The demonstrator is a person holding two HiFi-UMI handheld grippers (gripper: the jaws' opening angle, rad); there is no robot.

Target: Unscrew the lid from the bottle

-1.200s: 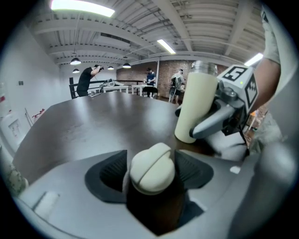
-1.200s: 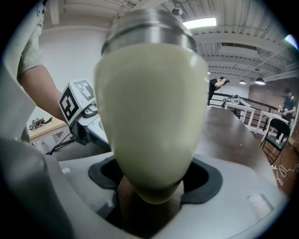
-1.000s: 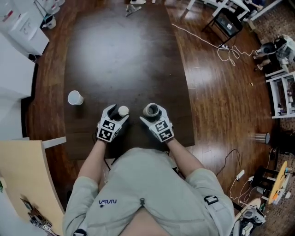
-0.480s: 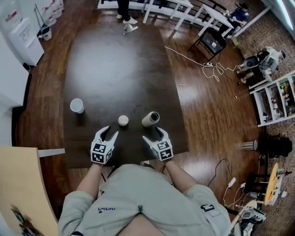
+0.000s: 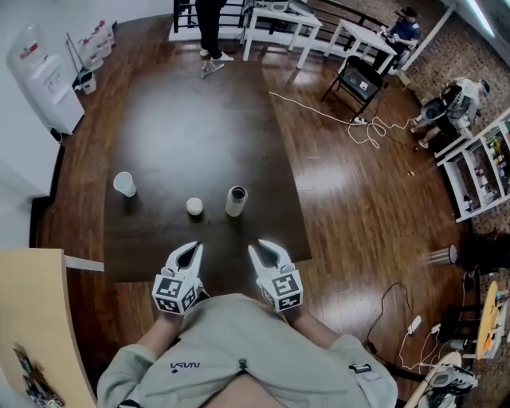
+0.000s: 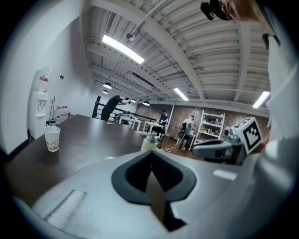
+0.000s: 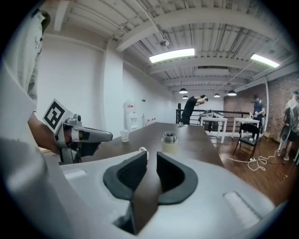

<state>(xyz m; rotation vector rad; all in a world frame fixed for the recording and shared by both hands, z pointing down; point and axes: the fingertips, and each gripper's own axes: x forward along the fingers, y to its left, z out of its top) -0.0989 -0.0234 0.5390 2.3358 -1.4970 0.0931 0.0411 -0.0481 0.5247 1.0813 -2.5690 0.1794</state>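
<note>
Left gripper (image 6: 150, 154) empty, jaws pressed together; bottle (image 6: 149, 142) upright beyond them on the dark table (image 6: 93, 135), paper cup (image 6: 52, 138) off left.

A dark table (image 5: 199, 119) is set on a glossy wood floor (image 5: 358, 215). A water cooler (image 5: 49, 80) is placed against the white wall (image 7: 79, 93) at the left. White tables (image 5: 283, 16) and a black chair (image 5: 356, 76) are seen at the far end. A white cable (image 5: 370, 129) is strewn over the floor, and shelves (image 5: 482, 171) are stood at the right. The ribbed ceiling (image 6: 196, 46) is lit by strip lights (image 6: 122, 49).
</note>
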